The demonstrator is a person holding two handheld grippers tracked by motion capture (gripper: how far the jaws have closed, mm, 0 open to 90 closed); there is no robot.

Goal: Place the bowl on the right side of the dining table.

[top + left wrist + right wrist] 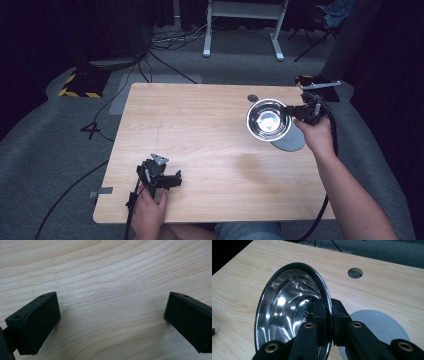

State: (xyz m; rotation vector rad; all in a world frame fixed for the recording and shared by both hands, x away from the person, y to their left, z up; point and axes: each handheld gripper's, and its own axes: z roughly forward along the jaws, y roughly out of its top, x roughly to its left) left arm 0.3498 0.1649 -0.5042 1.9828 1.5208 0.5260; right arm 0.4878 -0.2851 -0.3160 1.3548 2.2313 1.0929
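The right gripper (295, 114), near the table's far right corner, pinches the rim of a shiny steel bowl (268, 120) held above a grey disc (292, 142) (one jaw inside the rim, one outside). The left gripper (172, 181) rests near the front edge of the pale wooden table (200, 130), jaws spread wide; grey carpet surrounds it.

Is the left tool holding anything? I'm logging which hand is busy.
No: the left tool stands open over the bare wooden table, with nothing between its jaws.
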